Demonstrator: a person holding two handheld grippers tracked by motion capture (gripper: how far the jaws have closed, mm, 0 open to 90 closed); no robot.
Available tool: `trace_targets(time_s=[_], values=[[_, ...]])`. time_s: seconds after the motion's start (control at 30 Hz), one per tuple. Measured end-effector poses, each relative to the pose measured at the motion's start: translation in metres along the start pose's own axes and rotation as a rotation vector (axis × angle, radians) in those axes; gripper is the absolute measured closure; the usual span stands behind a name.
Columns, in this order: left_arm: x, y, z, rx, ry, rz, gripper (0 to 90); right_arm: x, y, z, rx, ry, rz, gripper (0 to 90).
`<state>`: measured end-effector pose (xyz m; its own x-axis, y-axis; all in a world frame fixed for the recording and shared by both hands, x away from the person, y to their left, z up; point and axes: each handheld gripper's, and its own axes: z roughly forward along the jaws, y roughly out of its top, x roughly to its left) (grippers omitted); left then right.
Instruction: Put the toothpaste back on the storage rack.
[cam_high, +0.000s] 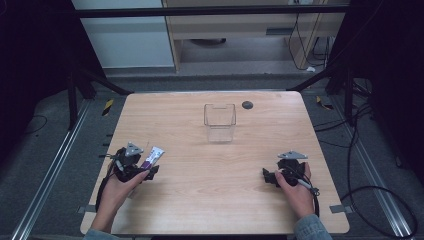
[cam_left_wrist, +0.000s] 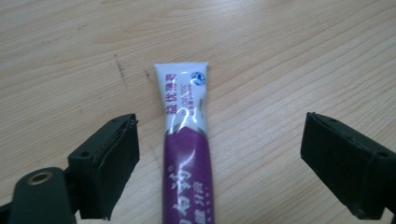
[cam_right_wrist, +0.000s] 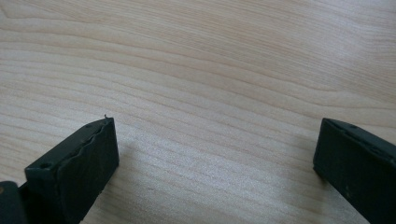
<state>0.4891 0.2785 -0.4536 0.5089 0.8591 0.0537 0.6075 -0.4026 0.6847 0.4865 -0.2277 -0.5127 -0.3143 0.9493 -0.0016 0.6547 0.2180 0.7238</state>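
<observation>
At the lower left of the high view, the left claw (cam_high: 150, 172) stands released around a purple-and-white tube (cam_left_wrist: 187, 154) lying flat on the bench (cam_high: 210, 200), pads clear of it. The right claw (cam_high: 270, 176), lower right, gapes released over bare wood.

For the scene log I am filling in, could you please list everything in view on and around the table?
Purple-and-white squeeze tube: one, lying on the table between the left gripper's open jaws, untouched by the pads.
Clear plastic rectangular container: one, transparent, upright at centre far side.
Round black disc: one, near the far edge.
Light wooden table: one.
Left gripper: one, black, open, near left.
Right gripper: one, black, open, near right.
</observation>
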Motion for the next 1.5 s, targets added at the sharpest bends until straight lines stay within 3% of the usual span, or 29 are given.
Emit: trace_targets(time_s=[0.27, 0.3, 0.53, 0.67, 0.77, 1.0, 1.23, 1.37, 1.5], values=[[0.004, -0.005, 0.001, 0.033, -0.005, -0.002, 19.6, 0.000, 0.000, 0.000, 0.000, 0.003, -0.001, 0.4], [0.005, -0.002, 0.002, 0.024, -0.028, -0.006, 19.6, 0.000, 0.000, 0.000, -0.001, 0.003, -0.001, 0.4], [0.001, 0.004, 0.005, 0.047, -0.009, 0.006, 20.8, 0.000, 0.000, 0.001, -0.001, 0.006, -0.002, 0.4], [0.005, 0.007, 0.006, 0.059, -0.016, -0.007, 21.4, -0.001, 0.000, 0.000, -0.001, 0.008, -0.004, 0.4], [0.006, 0.012, 0.008, 0.119, -0.014, 0.000, 18.9, -0.001, 0.000, 0.000, 0.000, 0.012, -0.011, 0.4], [0.009, 0.023, 0.002, 0.192, -0.008, 0.019, 16.1, -0.002, 0.001, 0.001, 0.002, 0.019, -0.014, 0.4], [0.016, 0.026, -0.002, 0.236, 0.004, 0.005, 16.7, -0.003, 0.001, 0.001, -0.001, 0.022, -0.021, 0.4], [0.016, 0.026, 0.001, 0.287, 0.015, 0.037, 16.1, -0.003, 0.001, 0.001, -0.002, 0.018, -0.028, 0.5], [0.013, 0.030, 0.002, 0.296, 0.009, 0.055, 17.5, -0.003, 0.001, 0.001, -0.003, 0.016, -0.028, 0.5]])
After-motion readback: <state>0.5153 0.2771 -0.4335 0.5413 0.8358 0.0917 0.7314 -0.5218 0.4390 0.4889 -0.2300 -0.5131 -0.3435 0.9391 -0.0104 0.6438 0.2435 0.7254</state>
